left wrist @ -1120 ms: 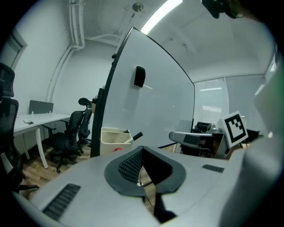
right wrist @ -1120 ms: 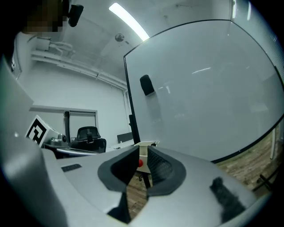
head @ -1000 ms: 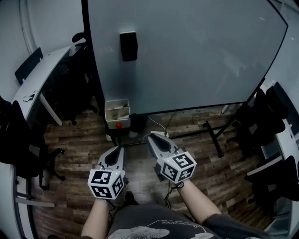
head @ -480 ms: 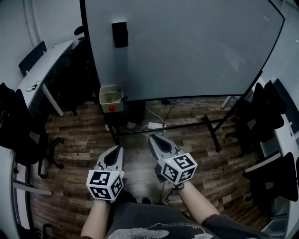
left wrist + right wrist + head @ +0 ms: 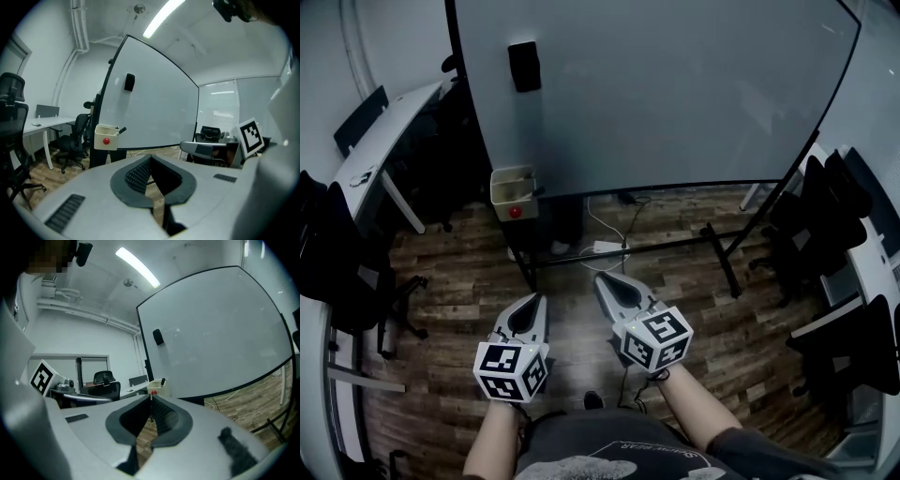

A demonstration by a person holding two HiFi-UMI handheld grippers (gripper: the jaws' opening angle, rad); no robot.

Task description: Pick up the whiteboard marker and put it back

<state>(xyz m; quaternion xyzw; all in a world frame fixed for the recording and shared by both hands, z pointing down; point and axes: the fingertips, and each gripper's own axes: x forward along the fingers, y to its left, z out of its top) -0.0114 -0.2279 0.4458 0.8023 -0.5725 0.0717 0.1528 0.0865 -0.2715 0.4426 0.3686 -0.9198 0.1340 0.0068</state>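
One whiteboard point(image 5: 675, 84); one box point(image 5: 501, 206); one marker point(image 5: 121, 131); left tongs point(image 5: 537, 299), right tongs point(image 5: 604, 279): two.

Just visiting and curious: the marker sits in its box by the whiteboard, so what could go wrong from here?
The left hand-held gripper and right hand-held gripper are shut; reaching so might knock the marker or its box. The power strip lying ahead could trip the person.

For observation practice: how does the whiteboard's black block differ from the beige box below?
The black rectangular block sits high on the whiteboard; the beige open box hangs at its bottom edge. The block is plain; the box has a red dot. Both sit at the whiteboard's left.
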